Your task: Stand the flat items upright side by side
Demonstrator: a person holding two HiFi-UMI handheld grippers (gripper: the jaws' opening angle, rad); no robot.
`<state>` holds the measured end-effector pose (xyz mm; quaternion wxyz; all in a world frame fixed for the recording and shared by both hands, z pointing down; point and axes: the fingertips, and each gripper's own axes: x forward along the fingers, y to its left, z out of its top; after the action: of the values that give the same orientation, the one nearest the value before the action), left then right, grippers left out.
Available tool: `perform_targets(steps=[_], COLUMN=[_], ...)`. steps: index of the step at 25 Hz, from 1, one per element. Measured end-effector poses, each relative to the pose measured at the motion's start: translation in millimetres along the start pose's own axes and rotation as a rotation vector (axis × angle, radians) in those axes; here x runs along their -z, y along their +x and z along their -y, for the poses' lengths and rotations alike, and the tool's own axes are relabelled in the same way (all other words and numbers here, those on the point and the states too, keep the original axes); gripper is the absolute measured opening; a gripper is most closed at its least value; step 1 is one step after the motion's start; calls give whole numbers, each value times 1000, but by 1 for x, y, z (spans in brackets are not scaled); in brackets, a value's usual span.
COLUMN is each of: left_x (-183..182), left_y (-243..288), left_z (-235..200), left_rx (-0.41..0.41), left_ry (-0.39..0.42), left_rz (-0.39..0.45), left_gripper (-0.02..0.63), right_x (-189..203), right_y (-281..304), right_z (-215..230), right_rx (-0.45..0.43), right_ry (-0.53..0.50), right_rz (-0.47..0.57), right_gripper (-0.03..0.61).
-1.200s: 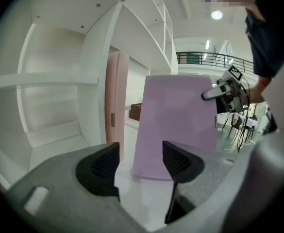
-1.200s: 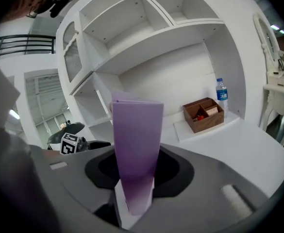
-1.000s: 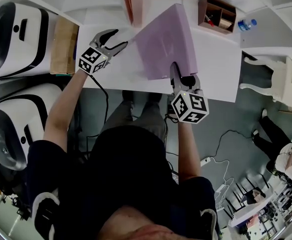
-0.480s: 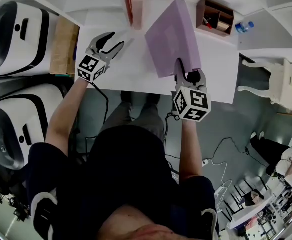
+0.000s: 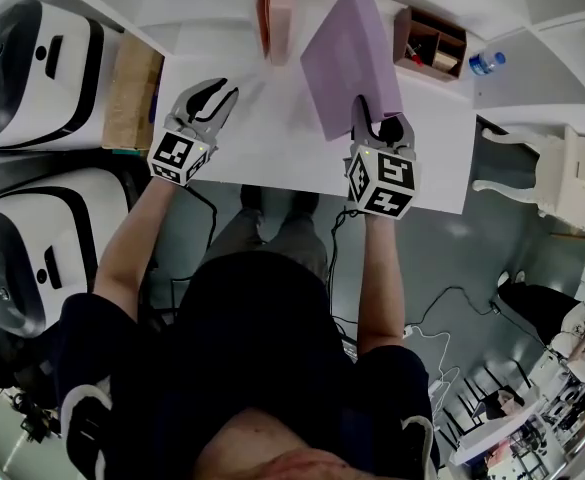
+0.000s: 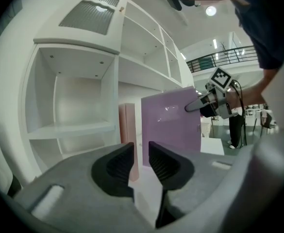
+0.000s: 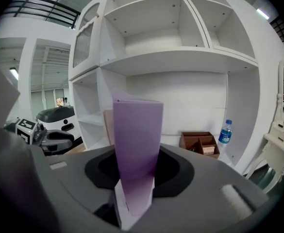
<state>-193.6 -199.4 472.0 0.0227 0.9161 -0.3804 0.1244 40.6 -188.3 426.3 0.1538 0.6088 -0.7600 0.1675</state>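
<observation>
Purple folder [image 5: 347,68] has swung up in the last sec. It lay more tilted and closer to the near edge of the table [image 5: 262,143]; now it's nearly on end and further back, towards the shelf wall. R gripper [image 5: 377,123] has its fingers clamped on the folder's near edge, w/ the sheet running straight up between them in the right gripper view. That grip hasn't altered.

Pink book [image 5: 275,3] already stands upright at the back. From the left gripper view the folder is just to its right, w/ a gap between, faces roughly parallel. Can't tell if the folder's bottom edge is on the table yet.

L gripper [image 5: 212,96] has drifted a bit left, away from the folder. Its fingers are closing, down to a narrow slit w/ nothing between them, so it's idle, not supporting.

Looks to me like most of the lift is done. What's left is prob. sliding the folder in beside the pink book and releasing w/o it tipping.
</observation>
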Motion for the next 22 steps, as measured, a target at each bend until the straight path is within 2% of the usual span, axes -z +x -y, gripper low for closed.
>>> perform_targets(steps=[7, 22], left_x=[-9, -22], left_y=[-18, -46], left_z=[4, -14], left_rx=[-44, -178], left_ry=[-12, -14], left_rz=[22, 37], left_gripper=[4, 0], right_x=[-13, -26], right_y=[22, 85], right_z=[-2, -13], right_rx=[30, 62], right_ry=[-67, -104], right_rz=[1, -6], right_gripper=[144, 144])
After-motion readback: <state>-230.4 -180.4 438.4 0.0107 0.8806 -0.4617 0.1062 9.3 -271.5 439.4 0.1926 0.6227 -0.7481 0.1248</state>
